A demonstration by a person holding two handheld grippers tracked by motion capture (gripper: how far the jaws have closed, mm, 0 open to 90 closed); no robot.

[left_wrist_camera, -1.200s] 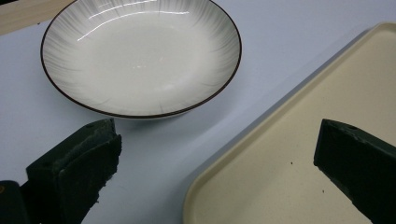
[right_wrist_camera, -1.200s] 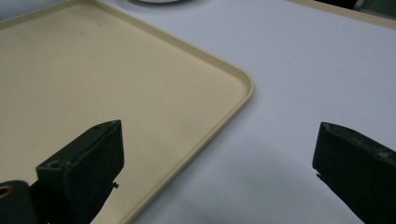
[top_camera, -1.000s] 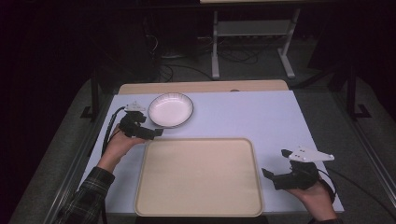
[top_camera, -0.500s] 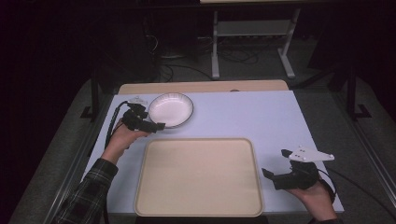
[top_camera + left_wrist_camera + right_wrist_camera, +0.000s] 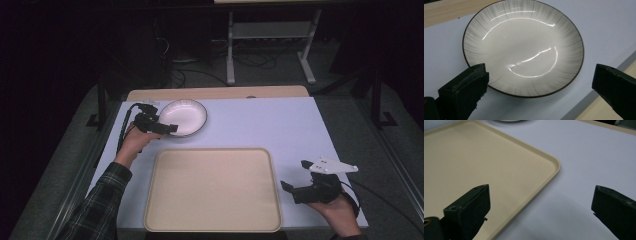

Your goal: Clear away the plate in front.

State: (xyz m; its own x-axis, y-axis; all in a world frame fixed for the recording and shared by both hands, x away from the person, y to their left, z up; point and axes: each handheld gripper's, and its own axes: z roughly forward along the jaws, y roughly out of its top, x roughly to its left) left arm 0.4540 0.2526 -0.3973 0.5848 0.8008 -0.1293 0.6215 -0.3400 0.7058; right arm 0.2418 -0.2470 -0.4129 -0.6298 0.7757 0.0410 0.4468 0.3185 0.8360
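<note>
A white plate (image 5: 182, 117) with a thin dark rim sits at the back left of the white tabletop; up close the plate (image 5: 524, 47) is glossy and bare. My left gripper (image 5: 167, 128) is open at the plate's near-left edge, and in the left gripper view its jaws stand wide apart before the rim (image 5: 536, 82). A beige tray (image 5: 212, 189) lies at the front centre, bare. My right gripper (image 5: 291, 187) is open just right of the tray, low over the table. Its own view shows the tray's corner (image 5: 555, 165) between its wide jaws.
A strip of wooden table (image 5: 215, 93) runs behind the white surface (image 5: 280, 125). Beyond it stand a metal stand (image 5: 270, 45) and cables on a dark floor. A cable (image 5: 124, 125) trails from the left gripper.
My left gripper has moved forward and right, from beside the tray's far-left corner up to the plate's edge. The right gripper has stayed still.
</note>
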